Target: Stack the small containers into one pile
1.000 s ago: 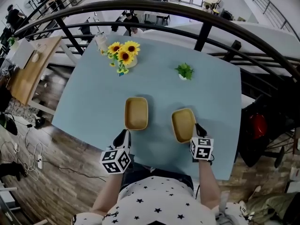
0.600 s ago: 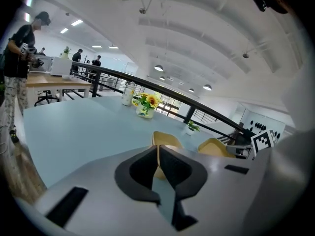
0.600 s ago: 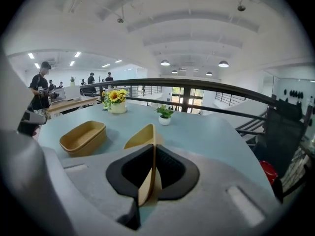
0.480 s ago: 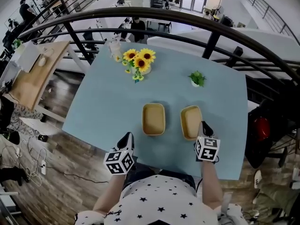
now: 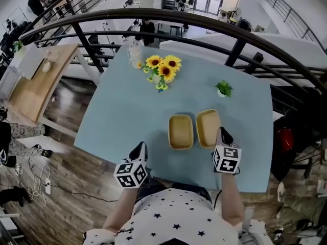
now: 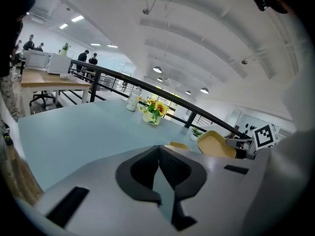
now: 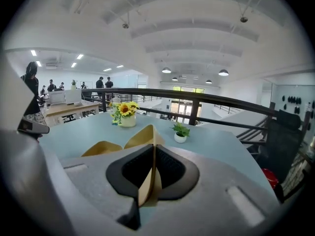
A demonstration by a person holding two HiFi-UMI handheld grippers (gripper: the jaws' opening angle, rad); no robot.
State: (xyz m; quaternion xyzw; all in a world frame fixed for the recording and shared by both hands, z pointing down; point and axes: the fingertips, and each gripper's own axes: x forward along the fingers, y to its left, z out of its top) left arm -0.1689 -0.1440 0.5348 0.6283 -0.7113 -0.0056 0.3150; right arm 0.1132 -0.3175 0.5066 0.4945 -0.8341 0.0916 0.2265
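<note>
Now my right gripper (image 5: 223,135) pinches the near rim of one tan container (image 5: 208,126), lifted and tilted. Since a second ago it has moved left, and it now hangs just beside the other container (image 5: 181,131) on the blue table (image 5: 122,111), perhaps touching it. My left gripper (image 5: 140,149) has just closed on nothing.

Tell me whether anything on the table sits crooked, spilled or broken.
Only one thing: the right container is tipped up on a slant, its near rim pinched in the right claw, while the left container lies flat on the table. Nothing is spilled or visibly damaged.
</note>
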